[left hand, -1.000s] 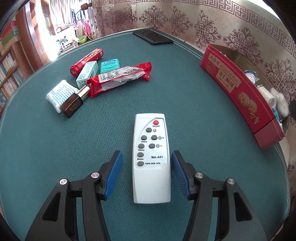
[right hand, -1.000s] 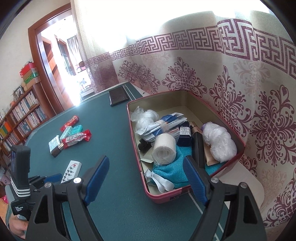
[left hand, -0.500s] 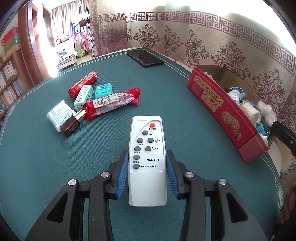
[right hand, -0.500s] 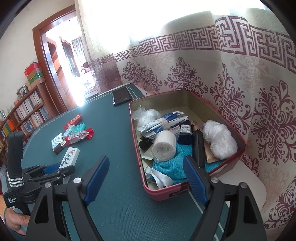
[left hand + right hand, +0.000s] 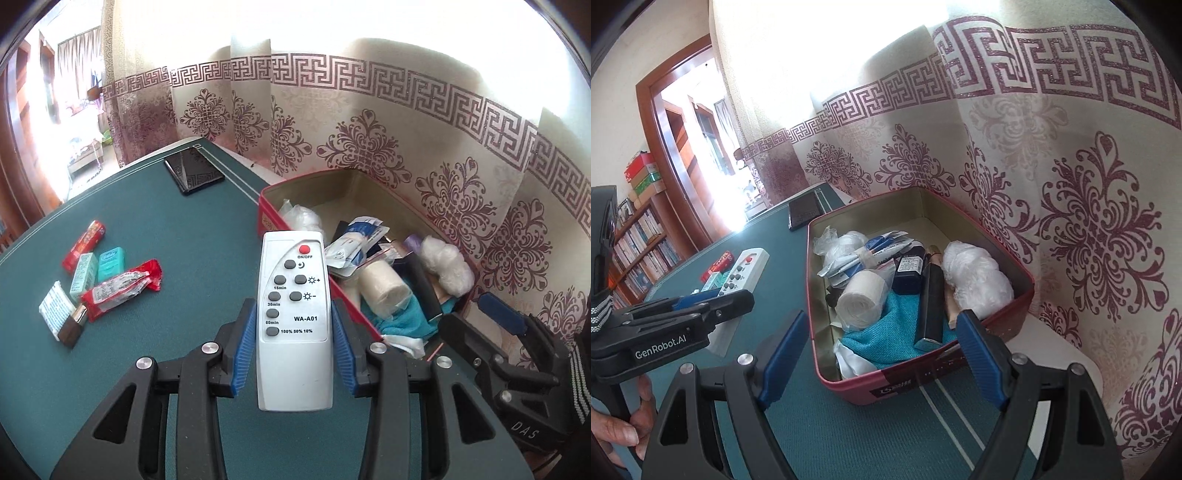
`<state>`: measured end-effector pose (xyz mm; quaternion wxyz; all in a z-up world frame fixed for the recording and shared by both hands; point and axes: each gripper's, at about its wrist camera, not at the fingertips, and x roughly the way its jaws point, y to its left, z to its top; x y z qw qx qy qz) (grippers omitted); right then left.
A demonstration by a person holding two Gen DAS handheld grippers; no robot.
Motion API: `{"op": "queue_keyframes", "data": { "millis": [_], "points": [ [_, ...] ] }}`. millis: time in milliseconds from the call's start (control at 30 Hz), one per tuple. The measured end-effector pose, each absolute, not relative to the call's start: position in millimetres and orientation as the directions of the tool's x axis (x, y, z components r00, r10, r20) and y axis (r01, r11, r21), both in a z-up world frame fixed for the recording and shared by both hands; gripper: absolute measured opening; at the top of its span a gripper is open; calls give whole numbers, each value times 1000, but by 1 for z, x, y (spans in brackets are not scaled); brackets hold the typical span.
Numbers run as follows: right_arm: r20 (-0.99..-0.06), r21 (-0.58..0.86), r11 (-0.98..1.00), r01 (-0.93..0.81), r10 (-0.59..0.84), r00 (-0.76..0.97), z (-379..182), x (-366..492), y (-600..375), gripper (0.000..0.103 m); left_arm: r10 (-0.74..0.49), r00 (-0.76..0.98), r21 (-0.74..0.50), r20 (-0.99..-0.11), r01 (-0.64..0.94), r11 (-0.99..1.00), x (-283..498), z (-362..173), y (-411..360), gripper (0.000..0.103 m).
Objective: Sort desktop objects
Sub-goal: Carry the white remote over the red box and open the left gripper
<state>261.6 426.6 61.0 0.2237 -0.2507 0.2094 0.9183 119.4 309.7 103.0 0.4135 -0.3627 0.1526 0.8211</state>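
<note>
A second ago my left tool (image 5: pixel 293 354) stood spread on either side of the white plastic remote control (image 5: pixel 293 325) as it lay flat on the green felt desk (image 5: pixel 177 236). Now its blue pads pinch the remote by its long edges, and the remote is lifted clear of the desk, button side up, its red power button pointing away from me. The view has swung too: the red rectangular tin box (image 5: pixel 347 295), which sat off to the right edge before, now lies just beyond and to the right of the remote's far end, its open top showing a white gauze roll (image 5: pixel 384 288), a teal cloth (image 5: pixel 406 314) and plastic-wrapped packets.

The small group left on the desk, a red wrapped snack bar (image 5: pixel 122 288), a teal box (image 5: pixel 110 258) and a brown bottle (image 5: pixel 72 328), has slid to my far left.

My left tool tilts downward toward the box. In the right wrist view it (image 5: pixel 713 295) reaches in from the left with the remote (image 5: pixel 744 271) sticking out ahead of it, beside the box's near wall (image 5: pixel 812 280). My fingers (image 5: pixel 613 428) wrap its handle at the lower left.

My right tool (image 5: pixel 879 354) is spread wide with nothing between its pads, angled down over the near corner of the box.
</note>
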Motion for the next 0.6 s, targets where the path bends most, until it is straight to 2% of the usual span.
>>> {"op": "queue_keyframes", "data": {
  "millis": [300,500,600],
  "points": [
    [-547,271,-798,-538,332,-768,57,280,435,85,651,-221,-196,-726,-841,-504,126,112,384,43],
    [-546,259,-795,-548,347,-762,58,294,432,85,607,-179,-234,-774,-810,-537,125,100,408,43],
    [-540,244,-794,-557,366,-758,61,302,429,85,622,-174,-258,-763,-802,-540,129,99,398,51]
  ]
}}
